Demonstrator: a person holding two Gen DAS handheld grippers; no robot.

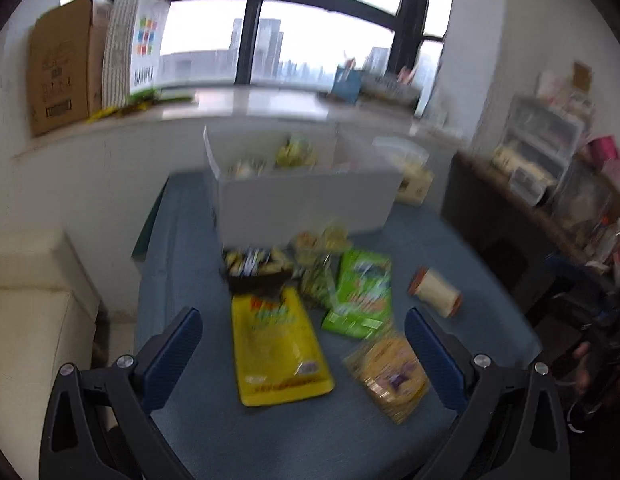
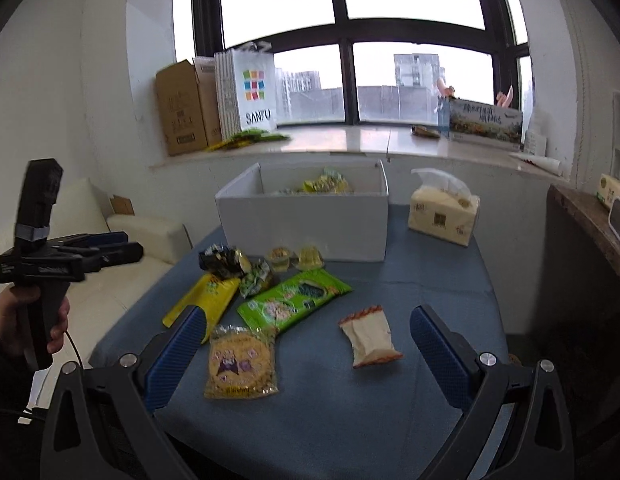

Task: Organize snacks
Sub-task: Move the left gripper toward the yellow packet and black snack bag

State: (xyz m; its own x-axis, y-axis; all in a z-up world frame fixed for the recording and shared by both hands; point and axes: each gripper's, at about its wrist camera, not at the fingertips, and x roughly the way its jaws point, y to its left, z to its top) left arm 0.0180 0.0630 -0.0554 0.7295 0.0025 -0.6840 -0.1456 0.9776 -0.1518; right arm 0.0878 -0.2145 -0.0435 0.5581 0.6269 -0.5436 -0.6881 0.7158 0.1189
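A white box [image 2: 305, 224] stands at the back of the blue table [image 2: 430, 288] with a few snacks inside; it also shows in the left wrist view [image 1: 310, 204]. Loose snacks lie in front of it: a yellow bag [image 1: 275, 344], a green pack [image 2: 293, 298], a round cracker pack [image 2: 241, 362], a white wrapped bun [image 2: 370, 338], a dark packet [image 2: 219, 258] and two jelly cups [image 2: 293, 258]. My left gripper [image 1: 301, 356] is open and empty above the yellow bag. My right gripper [image 2: 305, 356] is open and empty above the near table.
A tissue pack [image 2: 444, 212] stands right of the box. A cream sofa [image 2: 145, 236] is to the left. A dark cabinet [image 2: 586, 248] stands at the right. Cardboard boxes [image 2: 183, 108] and a paper bag [image 2: 253, 92] sit on the windowsill.
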